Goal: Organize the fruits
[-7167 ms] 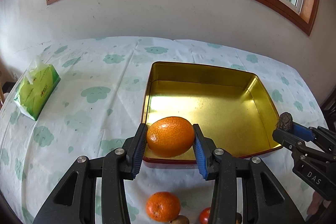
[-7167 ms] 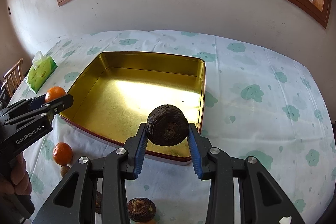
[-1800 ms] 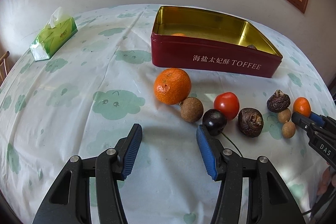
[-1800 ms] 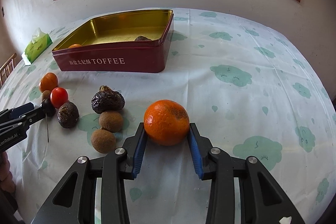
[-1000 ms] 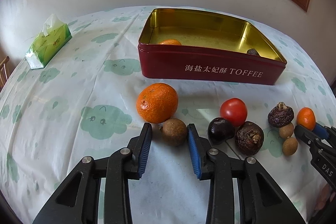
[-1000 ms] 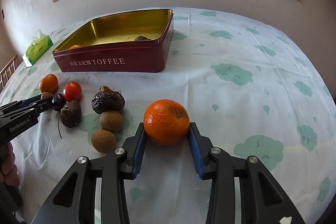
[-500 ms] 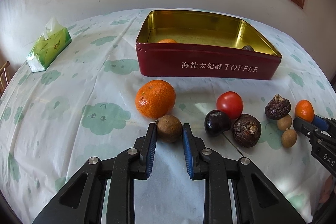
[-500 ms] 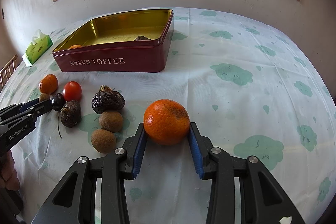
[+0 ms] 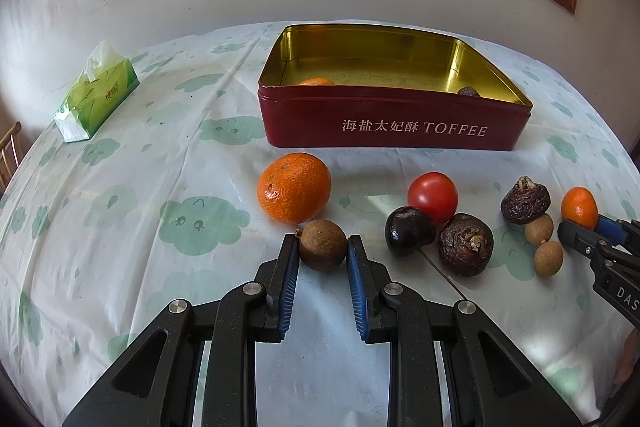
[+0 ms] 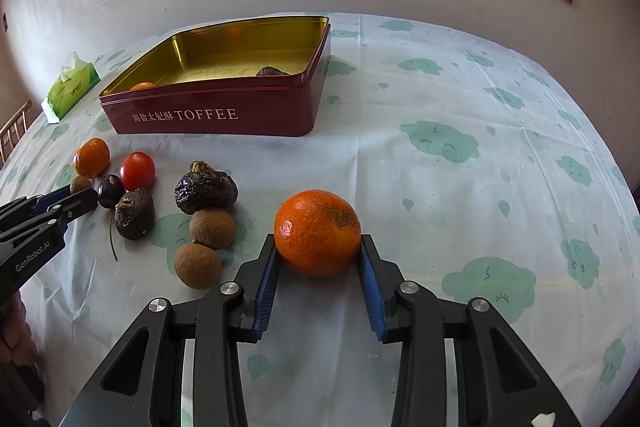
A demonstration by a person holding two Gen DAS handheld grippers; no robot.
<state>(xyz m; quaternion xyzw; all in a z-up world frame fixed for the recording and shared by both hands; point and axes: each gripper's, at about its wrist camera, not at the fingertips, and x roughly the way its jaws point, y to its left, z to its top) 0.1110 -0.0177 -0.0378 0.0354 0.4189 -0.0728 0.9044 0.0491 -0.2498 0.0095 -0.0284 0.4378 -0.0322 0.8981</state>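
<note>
My left gripper (image 9: 322, 247) is shut on a small brown round fruit (image 9: 322, 243) that rests on the cloth, just in front of a large orange (image 9: 294, 187). In the right wrist view my right gripper (image 10: 318, 247) has a second orange (image 10: 317, 231) between its blue pads; the jaws are closing and both pads touch its sides. The red toffee tin (image 9: 392, 125) stands behind the fruit and holds an orange (image 9: 316, 81) and a dark wrinkled fruit (image 9: 469, 91). Between the grippers lie a tomato (image 9: 433, 197), a dark plum (image 9: 409, 230), two wrinkled dark fruits and two small brown ones.
A green tissue pack (image 9: 98, 99) lies at the far left of the table. A wooden chair back (image 10: 14, 131) shows past the left edge. The wall and window run close behind the tin. Bare cloth (image 10: 460, 147) stretches to the right of the tin.
The left jaws have closed from a wider gap onto the small brown fruit. The right gripper has stayed put with the orange between its pads.
</note>
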